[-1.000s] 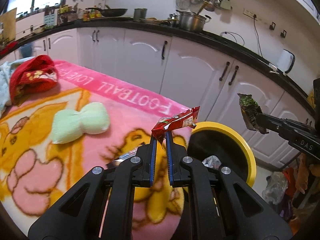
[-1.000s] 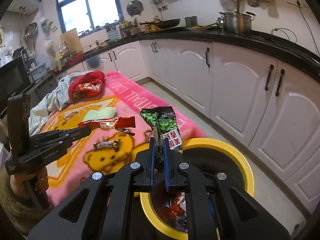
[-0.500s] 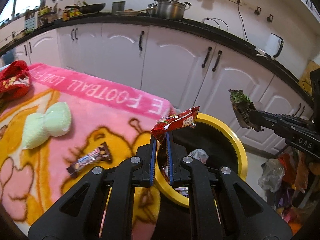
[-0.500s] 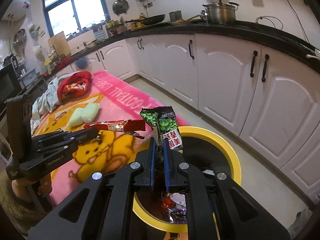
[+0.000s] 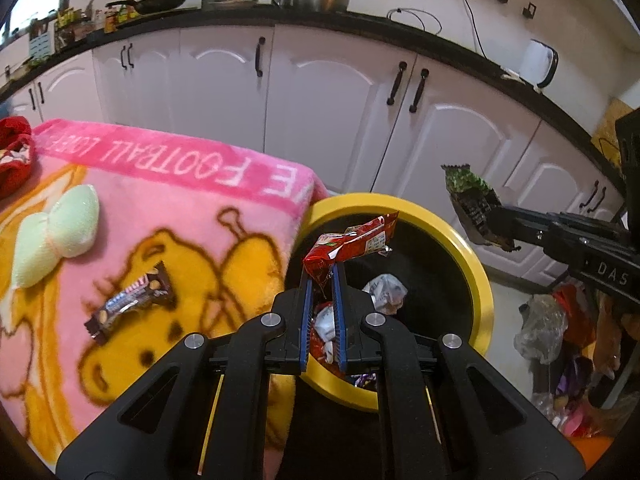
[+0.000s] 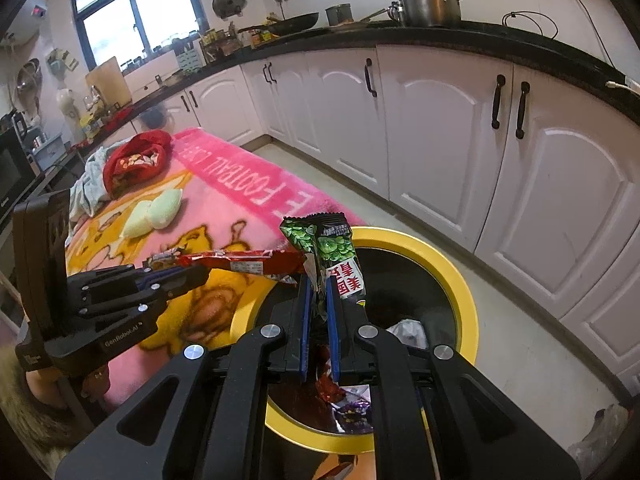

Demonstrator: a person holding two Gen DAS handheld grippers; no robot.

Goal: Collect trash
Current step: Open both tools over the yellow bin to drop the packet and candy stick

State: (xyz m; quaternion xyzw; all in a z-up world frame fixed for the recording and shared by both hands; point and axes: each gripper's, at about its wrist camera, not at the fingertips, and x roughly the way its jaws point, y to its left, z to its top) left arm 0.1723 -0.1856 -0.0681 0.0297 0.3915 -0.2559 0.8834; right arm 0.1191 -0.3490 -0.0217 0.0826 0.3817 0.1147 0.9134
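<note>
My left gripper [image 5: 321, 276] is shut on a red snack wrapper [image 5: 352, 242] and holds it over the yellow-rimmed black bin [image 5: 476, 264]. My right gripper [image 6: 317, 286] is shut on a green snack packet [image 6: 328, 248] above the same bin [image 6: 460, 284]. The left gripper [image 6: 200, 274] and its red wrapper [image 6: 248, 262] also show in the right wrist view; the right gripper [image 5: 490, 220] and green packet [image 5: 466, 184] show in the left wrist view. A brown candy bar wrapper [image 5: 130, 302] lies on the pink blanket [image 5: 200, 208]. The bin holds crumpled trash [image 5: 384, 288].
A pale green bow cushion [image 5: 56, 232] and a red cloth [image 6: 136, 160] lie on the blanket. White kitchen cabinets [image 5: 328, 112] run behind the bin. Bags of clutter [image 5: 560, 320] sit on the floor to the right of the bin.
Both grippers have moved right and forward from over the blanket to above the bin, each still holding its wrapper. The candy bar wrapper on the blanket has come into view.
</note>
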